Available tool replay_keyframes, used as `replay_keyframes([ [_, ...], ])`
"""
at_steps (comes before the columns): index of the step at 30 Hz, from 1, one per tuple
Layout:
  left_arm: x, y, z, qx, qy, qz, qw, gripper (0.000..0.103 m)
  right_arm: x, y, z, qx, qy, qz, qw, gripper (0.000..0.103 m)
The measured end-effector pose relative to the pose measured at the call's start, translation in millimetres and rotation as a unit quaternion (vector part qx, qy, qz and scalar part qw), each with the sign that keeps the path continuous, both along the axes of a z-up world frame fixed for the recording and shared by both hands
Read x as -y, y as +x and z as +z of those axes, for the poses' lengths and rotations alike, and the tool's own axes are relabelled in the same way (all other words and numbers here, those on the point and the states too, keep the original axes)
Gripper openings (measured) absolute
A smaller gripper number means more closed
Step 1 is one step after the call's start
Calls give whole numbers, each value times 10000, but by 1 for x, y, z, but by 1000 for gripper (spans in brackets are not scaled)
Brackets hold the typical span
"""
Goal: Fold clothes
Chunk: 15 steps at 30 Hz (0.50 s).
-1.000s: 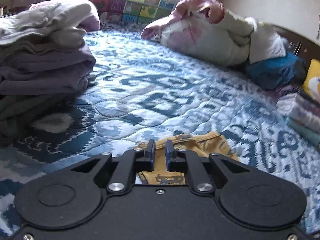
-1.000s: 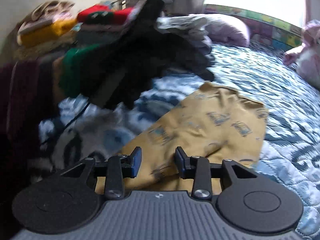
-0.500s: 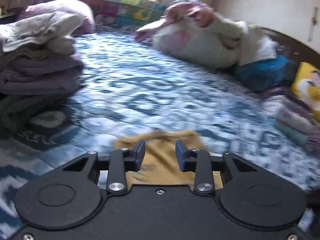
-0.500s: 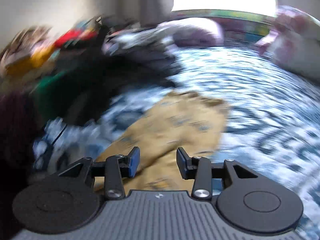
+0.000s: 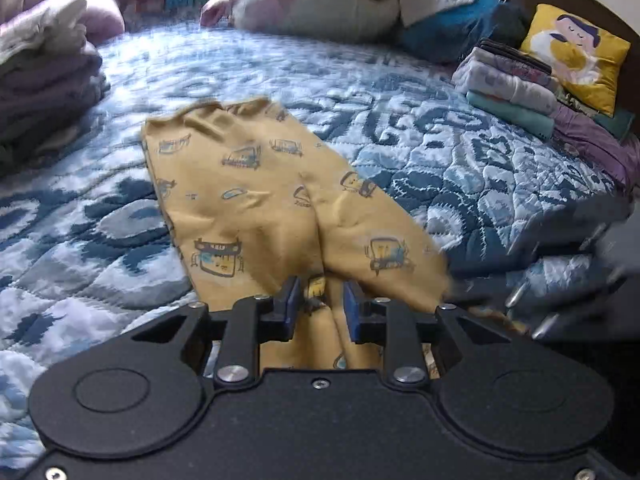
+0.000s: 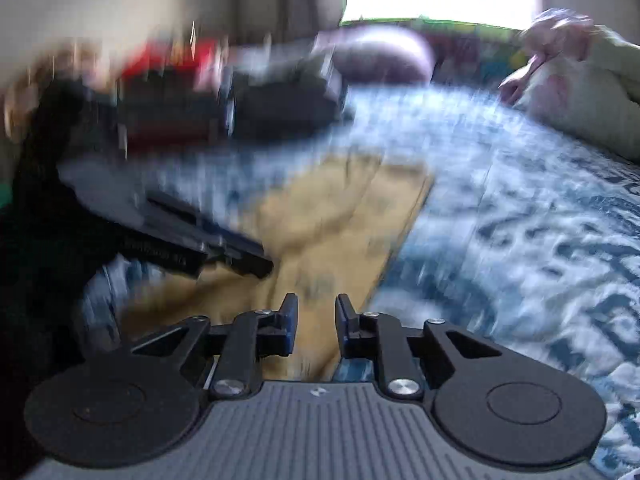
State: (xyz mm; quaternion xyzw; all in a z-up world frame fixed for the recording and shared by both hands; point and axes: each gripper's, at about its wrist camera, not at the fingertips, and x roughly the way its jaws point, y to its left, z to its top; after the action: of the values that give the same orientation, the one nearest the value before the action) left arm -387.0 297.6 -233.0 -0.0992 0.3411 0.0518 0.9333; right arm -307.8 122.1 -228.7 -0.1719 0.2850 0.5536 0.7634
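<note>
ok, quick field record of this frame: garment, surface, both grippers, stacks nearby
garment: yellow pants with bus print, spread on the bed, legs toward the cameras
surface: blue patterned quilt
left gripper: jaws just closing, fabric bunched between them, no pinch visible
right gripper: jaws just closing, gap visible, over the pants' edge
stacks: folded pile right, by yellow cushion; grey-purple pile left

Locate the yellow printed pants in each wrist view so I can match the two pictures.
Left wrist: yellow printed pants run from centre down between the left gripper's fingers.
Right wrist: blurred, they lie centre, reaching down to the right gripper.
Shared landmark: the blue patterned quilt beneath them.
</note>
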Motion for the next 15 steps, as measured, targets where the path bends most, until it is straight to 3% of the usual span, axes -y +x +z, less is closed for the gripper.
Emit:
replay_keyframes([
  [1,-2,-5,4,85,-65,82,9999,23,-5,-3,-10,74,-238,12,9997,21],
  [5,-5,-46,26,584,-97,367,9976,23,12,-9,8,32,169,-179,9997,20],
  [6,-3,-58,31,665,15,398,9970,28,20,-10,13,5,299,-214,9993,20],
  [7,2,-67,35,641,289,377,9968,41,27,-12,17,10,406,-245,9989,20],
  [9,21,-81,37,486,1138,196,9921,55,39,-21,21,339,370,-253,9984,22],
  [11,38,-92,34,334,1768,-44,9837,55,46,-35,21,814,224,-122,9964,22],
  [15,63,-105,16,-33,2391,-457,9699,58,58,-58,17,1646,-113,145,9862,28],
])
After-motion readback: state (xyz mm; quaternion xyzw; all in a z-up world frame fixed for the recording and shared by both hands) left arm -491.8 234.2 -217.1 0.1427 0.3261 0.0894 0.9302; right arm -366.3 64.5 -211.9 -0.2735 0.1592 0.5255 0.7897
